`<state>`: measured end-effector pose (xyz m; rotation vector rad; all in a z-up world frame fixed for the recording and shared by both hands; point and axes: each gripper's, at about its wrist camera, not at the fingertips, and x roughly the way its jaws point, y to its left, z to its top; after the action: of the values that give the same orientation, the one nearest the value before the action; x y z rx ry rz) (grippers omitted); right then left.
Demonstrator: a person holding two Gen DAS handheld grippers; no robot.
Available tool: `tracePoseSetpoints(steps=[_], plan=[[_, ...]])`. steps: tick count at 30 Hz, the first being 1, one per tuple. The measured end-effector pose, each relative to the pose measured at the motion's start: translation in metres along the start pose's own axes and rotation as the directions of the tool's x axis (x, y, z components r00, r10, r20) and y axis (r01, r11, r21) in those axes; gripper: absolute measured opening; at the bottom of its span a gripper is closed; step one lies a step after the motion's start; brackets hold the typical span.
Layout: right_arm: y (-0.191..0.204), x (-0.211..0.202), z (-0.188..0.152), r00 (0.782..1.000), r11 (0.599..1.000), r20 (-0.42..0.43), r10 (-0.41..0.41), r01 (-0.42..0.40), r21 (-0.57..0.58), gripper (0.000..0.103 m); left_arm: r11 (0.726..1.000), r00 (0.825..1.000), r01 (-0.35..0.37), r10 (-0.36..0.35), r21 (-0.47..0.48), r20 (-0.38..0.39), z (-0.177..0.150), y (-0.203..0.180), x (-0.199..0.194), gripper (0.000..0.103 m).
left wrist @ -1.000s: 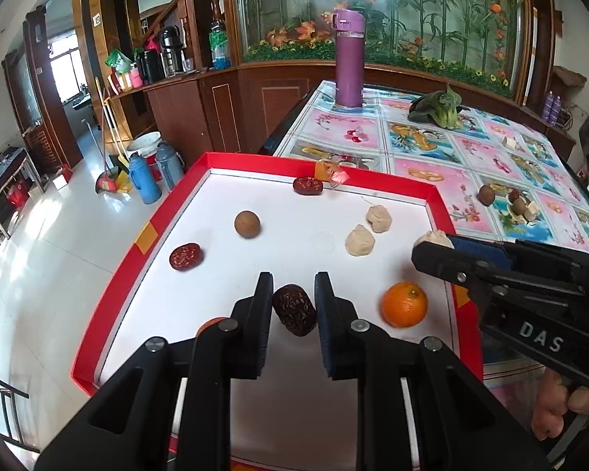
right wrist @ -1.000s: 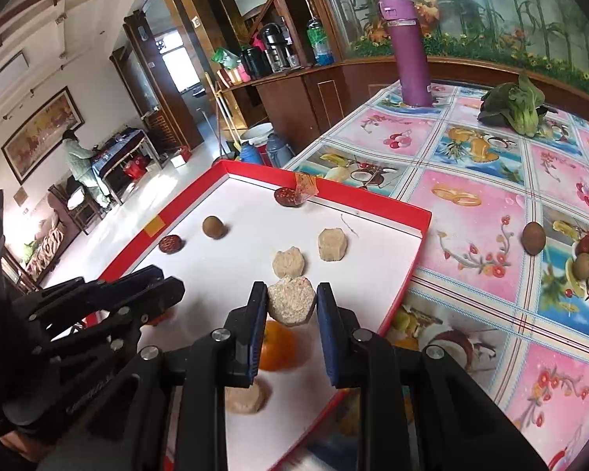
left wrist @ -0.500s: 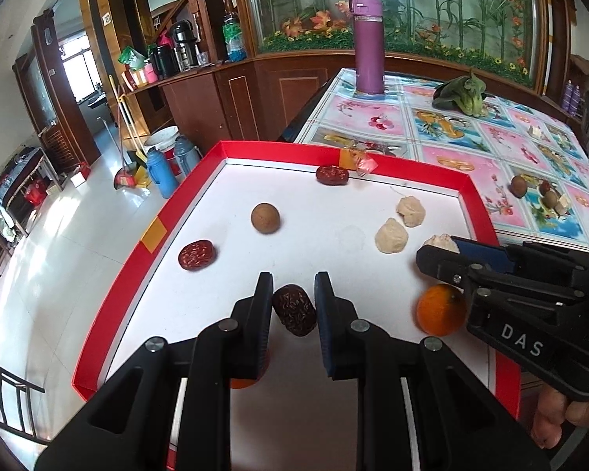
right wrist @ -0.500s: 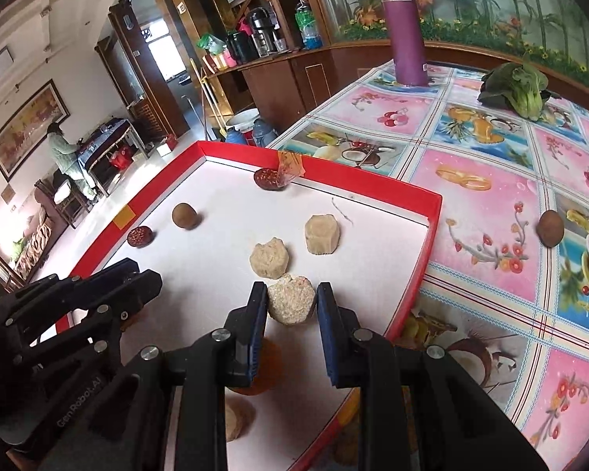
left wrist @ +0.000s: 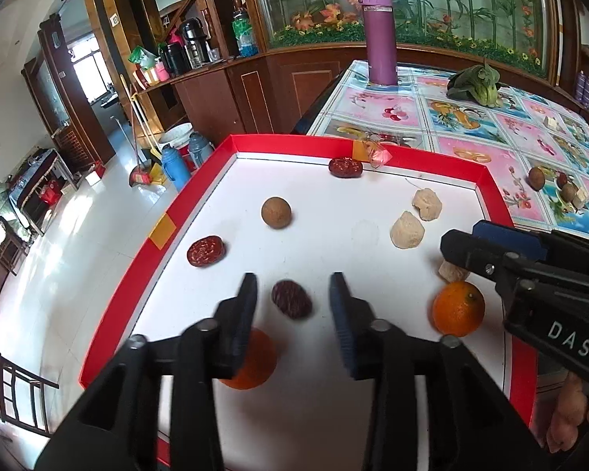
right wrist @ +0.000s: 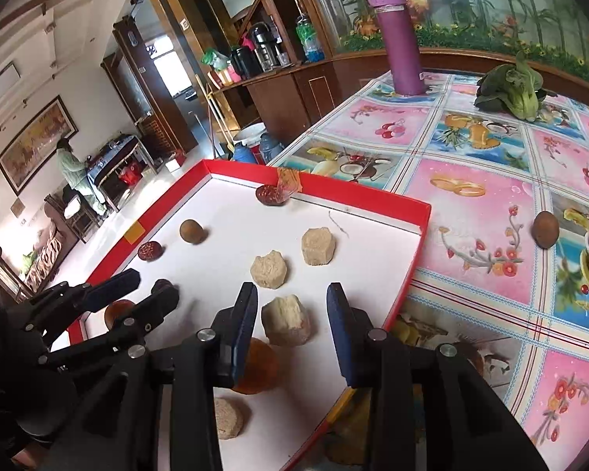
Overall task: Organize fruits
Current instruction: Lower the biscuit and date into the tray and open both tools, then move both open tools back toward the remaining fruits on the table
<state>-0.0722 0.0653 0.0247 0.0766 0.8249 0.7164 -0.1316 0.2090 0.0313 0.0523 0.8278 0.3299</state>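
- The red-rimmed tray (left wrist: 159, 235) lay on the patterned tablecloth (right wrist: 491, 165).
- The left gripper (left wrist: 293, 306) was spread apart around a dark red date (left wrist: 291, 299) that lay on the tray floor, touching neither finger.
- The right gripper (right wrist: 290, 316) likewise stood apart, straddling a pale crumbly lump (right wrist: 286, 320).
- An orange (left wrist: 457, 308) sat near the tray's right rim.

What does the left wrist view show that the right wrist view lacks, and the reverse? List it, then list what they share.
Left wrist only: a bare hand at the bottom right corner.
Right wrist only: a flat beige round cake near the tray's front edge.
Both: the red-rimmed white tray, the tall purple flask, the green leafy vegetable.
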Motion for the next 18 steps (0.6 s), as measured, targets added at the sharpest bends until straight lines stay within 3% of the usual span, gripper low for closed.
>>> tracePoseSetpoints(steps=[5, 18], plan=[[-0.005, -0.006, 0.0, 1.0, 1.0, 0.015, 0.01, -0.01, 0.02, 0.036, 1.0, 1.0, -0.013, 0.013, -0.002, 0.008, 0.003, -0.002, -0.005, 0.056], [-0.023, -0.025, -0.001, 0.999, 0.997, 0.051, 0.018, -0.022, 0.07, 0.038, 0.999, 0.999, -0.034, 0.034, 0.009, 0.015, 0.004, -0.013, -0.017, 0.066]])
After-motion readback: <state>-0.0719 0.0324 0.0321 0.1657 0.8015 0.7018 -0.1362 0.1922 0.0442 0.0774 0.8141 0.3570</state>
